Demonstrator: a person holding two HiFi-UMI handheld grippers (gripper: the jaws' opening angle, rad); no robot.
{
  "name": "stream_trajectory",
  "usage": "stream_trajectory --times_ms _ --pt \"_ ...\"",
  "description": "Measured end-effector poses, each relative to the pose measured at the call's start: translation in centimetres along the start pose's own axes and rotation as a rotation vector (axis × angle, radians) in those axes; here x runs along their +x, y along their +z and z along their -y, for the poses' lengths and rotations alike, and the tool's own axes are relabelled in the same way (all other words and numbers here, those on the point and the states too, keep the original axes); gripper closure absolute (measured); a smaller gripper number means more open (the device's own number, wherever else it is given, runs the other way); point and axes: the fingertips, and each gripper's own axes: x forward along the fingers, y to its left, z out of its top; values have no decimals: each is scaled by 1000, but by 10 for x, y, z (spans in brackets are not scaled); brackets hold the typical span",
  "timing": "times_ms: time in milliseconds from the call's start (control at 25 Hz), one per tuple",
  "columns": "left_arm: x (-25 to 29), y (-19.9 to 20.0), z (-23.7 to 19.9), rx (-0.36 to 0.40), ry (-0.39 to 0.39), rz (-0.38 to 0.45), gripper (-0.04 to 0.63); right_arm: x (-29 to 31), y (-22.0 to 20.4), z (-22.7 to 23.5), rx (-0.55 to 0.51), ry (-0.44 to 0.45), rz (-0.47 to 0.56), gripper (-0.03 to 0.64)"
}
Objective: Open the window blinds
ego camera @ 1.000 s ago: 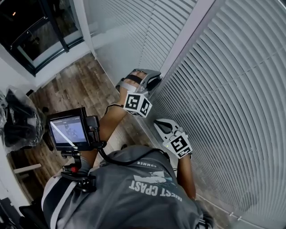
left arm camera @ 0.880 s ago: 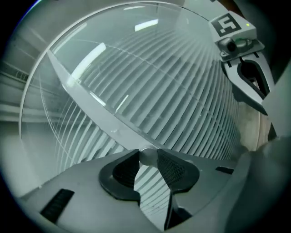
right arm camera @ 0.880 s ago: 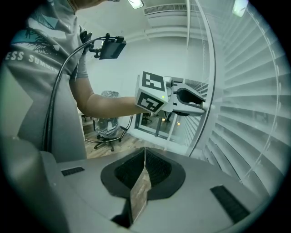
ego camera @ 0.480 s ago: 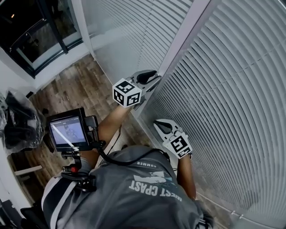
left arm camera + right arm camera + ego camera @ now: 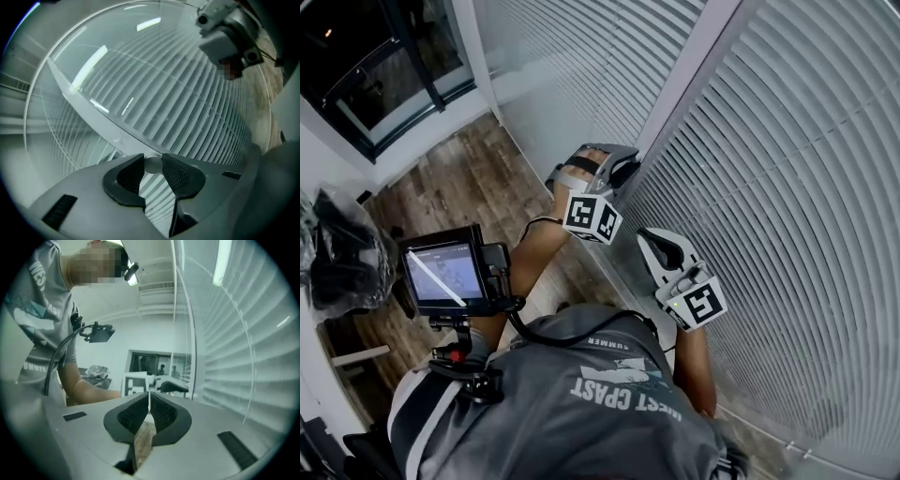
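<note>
Two panels of pale grey horizontal-slat window blinds (image 5: 787, 187) fill the upper right of the head view, split by a grey upright frame post (image 5: 698, 66). Their slats lie flat and overlapped, so the blinds are shut. At the post, near the frame's centre, the left claw (image 5: 623, 171) is aimed up along the slats. Its own view shows the jaws pinching a small pale round rod end (image 5: 152, 165), having just been closing on it. I judge this to be the foot of the tilt rod, and the step in hand to be the twist that turns the slats. The next move calls for rolling the wrist while the grip holds, then watching for gaps between the slats. The right claw (image 5: 652, 242), just below and right of the left, is pressed together; a thin pale line between its pads may be a cord, but I cannot tell. The rod's run upward is hard to trace against the slats, and the blinds' top rail and bottom edge are cut off. Toward the lower left lie a brown wood-plank floor (image 5: 459, 178), a small black monitor (image 5: 445, 274) and the person's grey T-shirt (image 5: 581, 403).
</note>
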Motion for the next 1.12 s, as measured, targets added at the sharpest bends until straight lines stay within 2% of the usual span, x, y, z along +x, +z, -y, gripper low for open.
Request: stream_trajectory --times_ms 120,160,200,240,280,400,440,480,520,600,720,760,800,840,880,960,1000,1040,1120 --pt "1 -2 1 26 -5 10 471 3 21 17 -38 -54 36 611" --pt "2 -2 1 3 -13 17 470 5 21 20 -44 -62 31 611" --pt "3 -2 1 -52 -28 31 469 5 20 22 -45 -67 23 611" --pt "3 -2 0 -154 -52 58 469 5 18 24 -40 -71 14 611" --pt "3 -2 -1 -308 -83 99 469 5 15 25 -32 -75 6 611" --pt "-3 -7 -13 -948 -173 269 436 1 9 25 -17 -84 -7 611" --pt "-4 -11 -16 -1115 -193 305 436 0 7 25 -13 -86 -10 611" --pt "-4 -15 -16 -1220 -208 322 436 -1 5 25 -9 -89 -13 611" --pt "-3 -17 -15 -1273 -219 328 437 -2 4 25 -5 -94 -18 611" --pt "-3 -17 -14 -1299 -221 333 468 -3 1 26 1 -100 -27 611" --pt "-5 -15 -15 -1281 -202 332 471 -3 0 27 5 -103 -35 611" --pt "-5 -15 -15 -1241 -193 322 471 -3 -1 26 6 -102 -37 611" --pt "-5 -13 -15 -1157 -178 299 471 -4 -2 26 8 -102 -40 611" --pt "-5 -12 -13 -1017 -154 257 471 -4 -3 27 10 -102 -43 611" --pt "-4 -11 -11 -816 -120 196 471 -3 -4 27 13 -103 -46 611" --pt "-2 -8 -5 -320 -36 53 471 -2 -6 28 18 -102 -50 611" --pt "-1 -7 -3 -133 -8 8 471 0 -7 29 19 -100 -51 611" --pt "-1 -7 -1 -33 6 -6 471 1 -8 28 20 -98 -52 611" --pt "-1 -7 0 10 13 7 471 3 -9 27 20 -91 -52 611"
